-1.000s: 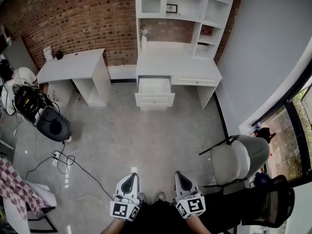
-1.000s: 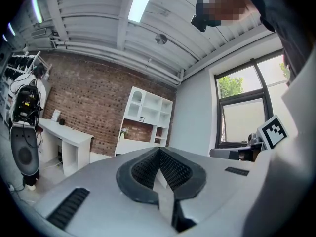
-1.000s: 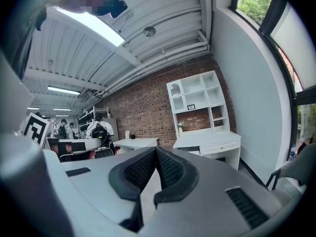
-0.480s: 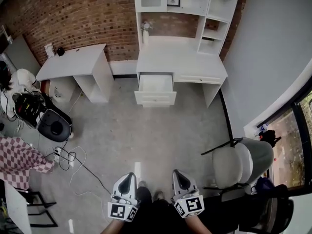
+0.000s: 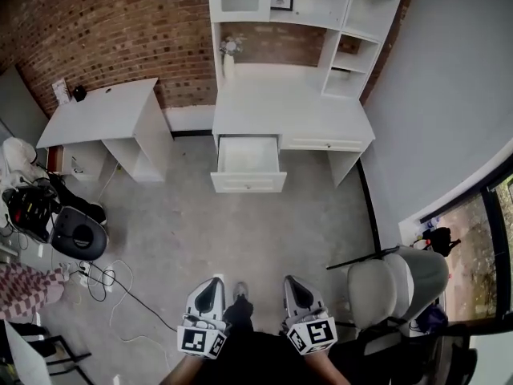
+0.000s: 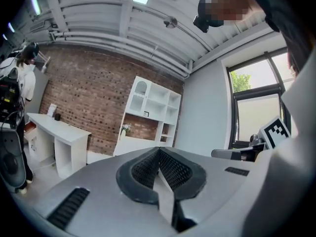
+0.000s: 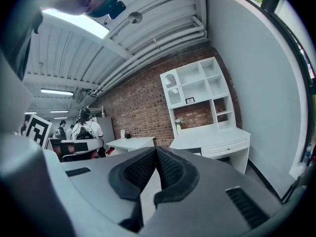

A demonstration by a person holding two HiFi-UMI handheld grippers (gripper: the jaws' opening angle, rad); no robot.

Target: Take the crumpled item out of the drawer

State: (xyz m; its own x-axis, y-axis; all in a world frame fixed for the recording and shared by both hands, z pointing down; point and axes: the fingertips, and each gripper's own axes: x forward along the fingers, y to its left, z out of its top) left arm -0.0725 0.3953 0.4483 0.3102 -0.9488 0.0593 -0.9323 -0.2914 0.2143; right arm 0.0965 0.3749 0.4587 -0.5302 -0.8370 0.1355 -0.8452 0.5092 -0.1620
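Barely begun — drawer open, grippers far off

Against the brick wall (image 5: 120,30) stands the white desk (image 5: 288,107) with its shelves; its left drawer (image 5: 248,184) is pulled out, so the opening step looks done; bare floor (image 5: 240,231) lies between it and the person, so the approach, the reach in and the lift out are all left. The left gripper (image 5: 212,289) and right gripper (image 5: 293,287) are held low, side by side, each with jaws pressed together on nothing; the crumpled item should be in the drawer — its pale inside shows nothing I can make out from here.
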